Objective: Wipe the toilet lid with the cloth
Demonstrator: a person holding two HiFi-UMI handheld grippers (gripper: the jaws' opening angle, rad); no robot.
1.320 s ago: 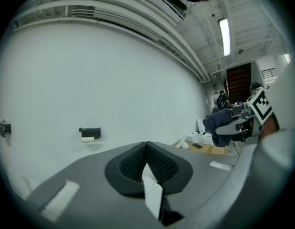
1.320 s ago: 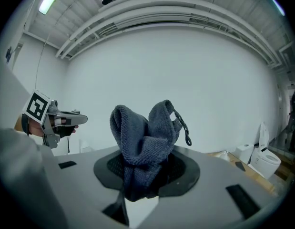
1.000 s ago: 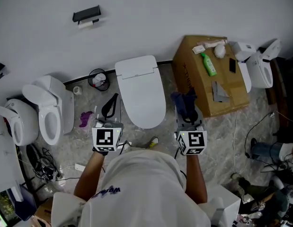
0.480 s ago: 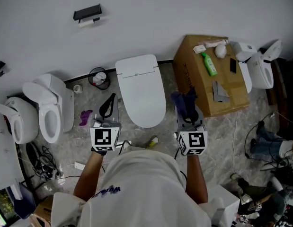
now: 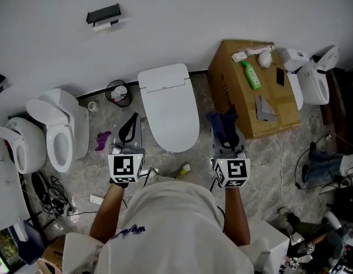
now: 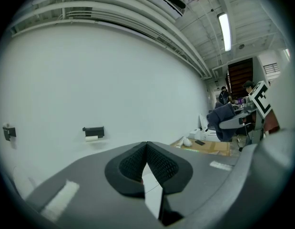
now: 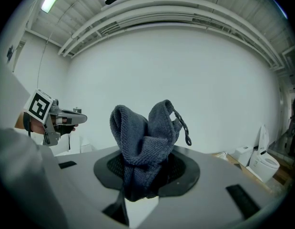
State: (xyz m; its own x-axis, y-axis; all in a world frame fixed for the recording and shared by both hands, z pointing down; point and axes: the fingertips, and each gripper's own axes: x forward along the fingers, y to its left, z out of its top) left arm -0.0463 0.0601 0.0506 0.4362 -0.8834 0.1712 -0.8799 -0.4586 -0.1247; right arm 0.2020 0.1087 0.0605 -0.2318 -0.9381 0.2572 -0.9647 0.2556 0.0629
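Little has moved since the earlier frames: the left gripper (image 5: 130, 131) has drifted a touch to the left, a person's legs at the far right edge have shifted, and everything else sits as it did.

Wiping has not begun, as far as I can judge. The toilet lid (image 5: 169, 110) is shut and lies between the two grippers but ahead of them, with neither one touching it. The right gripper (image 5: 224, 131) is clenched on the cloth (image 5: 223, 121) – a dark blue-grey bundle that sticks up out of the jaws, with a small cord loop hanging off one corner in the right gripper view. That gripper hangs just to the right of the lid's front end, over the floor. The left gripper has its jaws pressed together with nothing between them, and it hangs to the left of the lid. Picking up the cloth is done; bringing it onto the lid and rubbing across the surface is all still to do.

Of the containers, the cardboard box (image 5: 236, 104) to the right of the toilet is closed, so its inside is hidden; on top lie a green bottle (image 5: 251, 77), some white things and a few flat grey and dark pieces. A small round bin (image 5: 108, 92) left of the toilet holds something white – I cannot tell what. Further left, an open toilet bowl (image 5: 51, 150) looks empty.
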